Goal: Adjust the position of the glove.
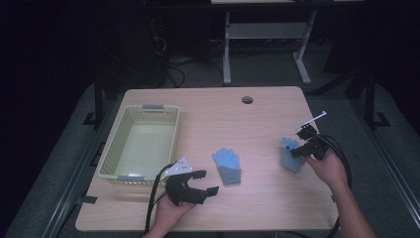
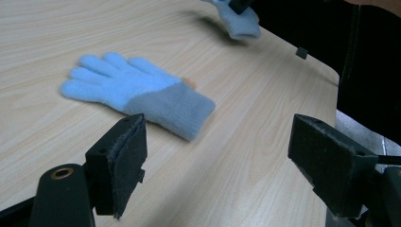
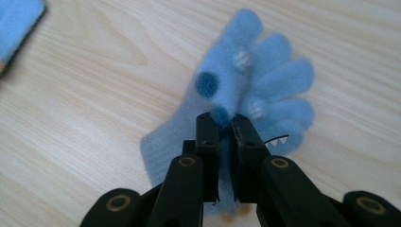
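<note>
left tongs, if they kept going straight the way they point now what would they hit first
Most likely the flat blue glove, lying on the table just ahead of the open left tongs. It sits slightly toward the left jaw, so they might skim its cuff; depth is hard to judge.

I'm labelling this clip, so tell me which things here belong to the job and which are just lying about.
In the job:
- spotted glove, pinched in the right gripper
- plain glove, flat ahead of the open left gripper

Lying about:
- basket
- table

Left gripper (image 1: 207, 181): held low at the near table edge, jaws spread wide, nothing between them.
Right gripper (image 1: 298, 143): jaws clamped together, pinching cloth.
</note>
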### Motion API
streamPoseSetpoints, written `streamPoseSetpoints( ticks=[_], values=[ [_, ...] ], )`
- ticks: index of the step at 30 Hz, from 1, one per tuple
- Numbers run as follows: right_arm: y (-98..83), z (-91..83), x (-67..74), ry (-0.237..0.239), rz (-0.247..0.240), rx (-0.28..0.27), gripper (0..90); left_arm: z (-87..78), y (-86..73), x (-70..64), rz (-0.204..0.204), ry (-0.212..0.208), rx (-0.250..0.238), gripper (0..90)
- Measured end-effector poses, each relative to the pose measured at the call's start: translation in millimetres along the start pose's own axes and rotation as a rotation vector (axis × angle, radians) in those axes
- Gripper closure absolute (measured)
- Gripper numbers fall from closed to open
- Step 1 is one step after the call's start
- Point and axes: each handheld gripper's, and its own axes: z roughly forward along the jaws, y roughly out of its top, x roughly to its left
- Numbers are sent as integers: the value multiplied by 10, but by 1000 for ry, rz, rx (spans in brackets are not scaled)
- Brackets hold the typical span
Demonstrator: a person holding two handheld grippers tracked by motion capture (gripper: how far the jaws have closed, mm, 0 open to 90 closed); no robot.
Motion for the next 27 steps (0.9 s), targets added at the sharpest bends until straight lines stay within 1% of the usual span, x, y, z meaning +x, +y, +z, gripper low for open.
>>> streamPoseSetpoints(
  ticks=[1,2,7,8,9,12,14,16,20,22,24,25,27],
  values=[
    [5,-12,10,-4,-10,-4,834,-2,4,-3,-1,-2,-2,201],
    [13,-28,26,-6,-9,-4,834,-6,6,-3,-4,-4,-5,200],
    [61,-127,75,13,-22,-41,834,-9,-1,12,-17,-6,-5,200],
    [72,-148,95,18,-32,-53,834,-13,0,15,-15,-6,-4,200],
    [83,-165,120,23,-33,-57,834,-17,3,15,-11,-5,-3,200],
    [120,-208,195,30,-64,-68,834,-21,9,11,-11,-5,-10,200],
    [155,-239,250,39,-85,-78,834,-20,6,14,-11,-3,-5,200],
    [193,-266,310,52,-98,-81,833,-18,1,16,-12,-3,-2,200],
    [260,-305,417,61,-129,-87,832,-21,7,2,-9,-5,-8,200],
    [291,-320,461,68,-134,-84,832,-26,8,8,-6,-4,-7,200],
    [320,-333,489,74,-145,-89,831,-26,5,18,-11,-5,-7,200],
    [334,-342,508,75,-142,-89,831,-25,3,21,-15,-5,-9,200],
    [358,-358,537,87,-151,-103,831,-32,6,23,-15,-3,-13,200]
  ],
)
